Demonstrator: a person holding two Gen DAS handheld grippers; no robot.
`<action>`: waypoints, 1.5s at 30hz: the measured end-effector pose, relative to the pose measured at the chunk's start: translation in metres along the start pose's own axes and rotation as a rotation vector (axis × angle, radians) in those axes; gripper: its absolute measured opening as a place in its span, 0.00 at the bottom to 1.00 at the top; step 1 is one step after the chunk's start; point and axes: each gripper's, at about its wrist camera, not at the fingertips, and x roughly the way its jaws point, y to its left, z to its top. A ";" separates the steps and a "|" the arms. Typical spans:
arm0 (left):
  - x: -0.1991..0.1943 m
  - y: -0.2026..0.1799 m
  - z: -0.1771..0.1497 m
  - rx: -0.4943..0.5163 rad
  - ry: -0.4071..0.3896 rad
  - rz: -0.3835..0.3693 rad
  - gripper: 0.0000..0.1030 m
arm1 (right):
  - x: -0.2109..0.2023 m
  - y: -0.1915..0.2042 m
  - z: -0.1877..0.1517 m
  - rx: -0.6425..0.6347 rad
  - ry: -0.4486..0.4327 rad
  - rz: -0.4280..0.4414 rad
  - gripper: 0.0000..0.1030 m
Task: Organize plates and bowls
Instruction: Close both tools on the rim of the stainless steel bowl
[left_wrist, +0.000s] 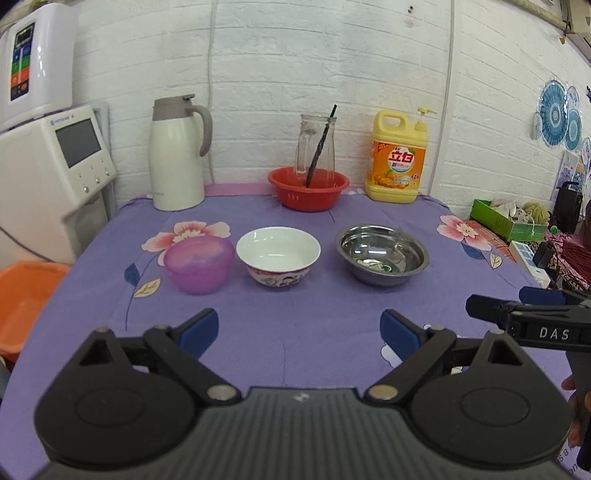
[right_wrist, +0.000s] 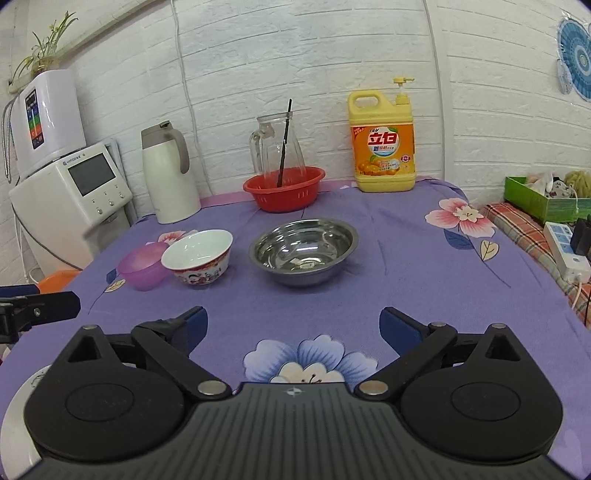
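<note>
Three bowls stand in a row on the purple flowered tablecloth (left_wrist: 295, 332): a purple plastic bowl (left_wrist: 199, 264) at left, a white ceramic bowl (left_wrist: 278, 256) with a painted outside in the middle, and a steel bowl (left_wrist: 382, 254) at right. They also show in the right wrist view: the purple bowl (right_wrist: 142, 266), the white bowl (right_wrist: 198, 256), the steel bowl (right_wrist: 303, 251). My left gripper (left_wrist: 299, 330) is open and empty, short of the bowls. My right gripper (right_wrist: 293, 326) is open and empty, short of the steel bowl; it shows at the right edge of the left wrist view (left_wrist: 524, 314). A white plate edge (right_wrist: 18, 413) shows at lower left.
At the back stand a white thermos jug (left_wrist: 177, 155), a red basket (left_wrist: 308, 188) holding a glass pitcher (left_wrist: 314, 147), and a yellow detergent bottle (left_wrist: 397, 158). White appliances (left_wrist: 55, 166) and an orange basin (left_wrist: 22, 299) are at left. A green box (left_wrist: 506, 218) and power strip (right_wrist: 567, 251) lie at right.
</note>
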 end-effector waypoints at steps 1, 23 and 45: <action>0.009 -0.003 0.003 0.004 0.016 -0.004 0.90 | 0.005 -0.004 0.003 -0.003 0.004 -0.003 1.00; 0.234 -0.028 0.131 -0.145 0.269 -0.376 0.90 | 0.131 -0.055 0.053 -0.003 0.132 0.005 1.00; 0.319 -0.064 0.096 0.170 0.398 -0.306 0.39 | 0.207 -0.046 0.048 -0.009 0.206 0.017 1.00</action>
